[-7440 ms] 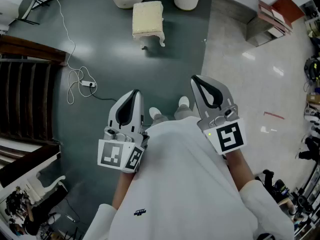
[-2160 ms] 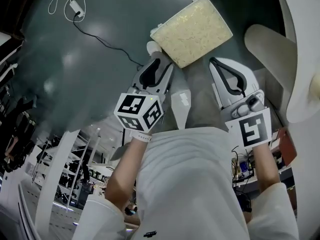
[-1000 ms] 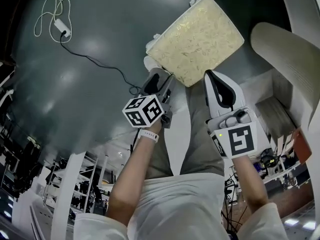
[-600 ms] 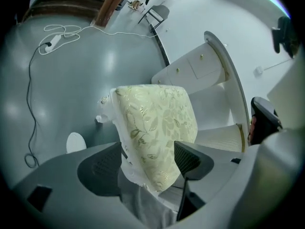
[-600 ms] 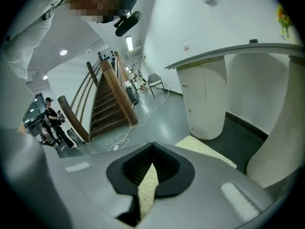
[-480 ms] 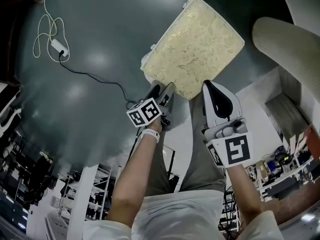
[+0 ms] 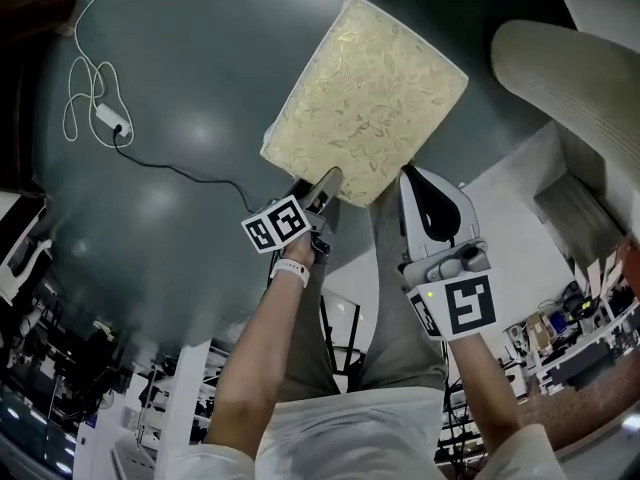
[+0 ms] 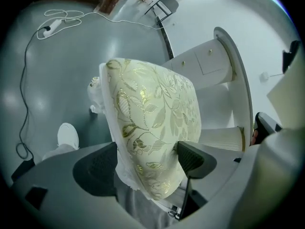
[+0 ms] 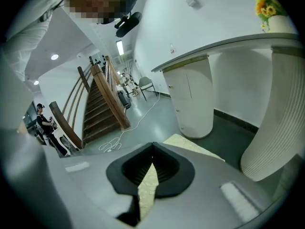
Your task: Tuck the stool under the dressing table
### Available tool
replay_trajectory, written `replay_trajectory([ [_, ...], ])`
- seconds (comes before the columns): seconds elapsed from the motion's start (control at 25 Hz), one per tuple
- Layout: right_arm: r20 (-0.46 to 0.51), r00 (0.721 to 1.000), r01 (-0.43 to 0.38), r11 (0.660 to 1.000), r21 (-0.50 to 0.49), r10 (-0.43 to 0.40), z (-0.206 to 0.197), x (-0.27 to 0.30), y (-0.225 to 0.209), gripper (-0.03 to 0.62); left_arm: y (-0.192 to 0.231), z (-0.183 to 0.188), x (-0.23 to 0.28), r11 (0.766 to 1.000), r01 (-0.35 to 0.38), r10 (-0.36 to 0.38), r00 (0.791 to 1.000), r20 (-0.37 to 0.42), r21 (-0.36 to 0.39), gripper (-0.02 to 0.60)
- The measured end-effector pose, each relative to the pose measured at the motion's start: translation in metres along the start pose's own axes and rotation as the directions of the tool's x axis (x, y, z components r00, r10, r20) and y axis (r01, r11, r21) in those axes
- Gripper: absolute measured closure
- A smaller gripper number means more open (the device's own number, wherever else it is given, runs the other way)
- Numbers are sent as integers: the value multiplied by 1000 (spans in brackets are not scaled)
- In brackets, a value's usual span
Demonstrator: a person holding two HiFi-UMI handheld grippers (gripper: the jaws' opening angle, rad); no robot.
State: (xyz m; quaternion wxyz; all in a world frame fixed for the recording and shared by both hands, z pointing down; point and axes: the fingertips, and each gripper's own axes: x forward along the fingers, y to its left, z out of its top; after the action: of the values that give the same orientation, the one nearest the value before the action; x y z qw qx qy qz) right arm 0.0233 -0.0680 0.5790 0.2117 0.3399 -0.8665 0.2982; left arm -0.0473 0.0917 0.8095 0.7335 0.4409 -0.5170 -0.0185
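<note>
Inside the wide, opening left claw point(image 8: 147, 163), one edge of the stool point(image 8: 152, 113).

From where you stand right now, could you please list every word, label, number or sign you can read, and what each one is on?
No readable text anywhere.
The left gripper, jaws opening around the stool cushion, and the right gripper bear only black-and-white square patterns, no letters.
Stool cushion: gold leaf pattern only.
Background shelving: too small and blurred to read.
</note>
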Motion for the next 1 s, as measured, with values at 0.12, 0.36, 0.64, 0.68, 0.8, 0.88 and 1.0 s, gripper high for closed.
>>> replay_trajectory([
  [0.12, -1, 1000, 18, 999, 27, -18, -5, -4, -11, 583, -3, 9, -1, 1000, -17, 17, 1000, 9, 13, 201],
  [0.36, 9, 1000, 22, 999, 43, -23, -5, -7, -22, 583, -9, 56, -1, 994, -58, 54, 997, 53, 94, 202],
  [0.64, 17, 1000, 24, 998, 54, -25, 1, -12, -36, 585, -20, 80, 0, 987, -76, 67, 996, 62, 143, 202],
  [0.68, 18, 1000, 24, 998, 55, -25, 1, -13, -37, 583, -21, 80, 1, 987, -75, 68, 996, 56, 143, 203],
  [0.8, 19, 1000, 22, 998, 58, -24, 6, -11, -43, 583, -31, 78, 14, 991, -59, 57, 998, 20, 123, 204],
  [0.88, 23, 999, 23, 998, 59, -24, 12, -9, -51, 583, -45, 79, 27, 993, -40, 37, 999, 28, 107, 204],
  [1.0, 27, 999, 27, 998, 60, -29, 17, -9, -64, 583, -66, 82, 48, 995, -28, 22, 998, 67, 96, 204],
])
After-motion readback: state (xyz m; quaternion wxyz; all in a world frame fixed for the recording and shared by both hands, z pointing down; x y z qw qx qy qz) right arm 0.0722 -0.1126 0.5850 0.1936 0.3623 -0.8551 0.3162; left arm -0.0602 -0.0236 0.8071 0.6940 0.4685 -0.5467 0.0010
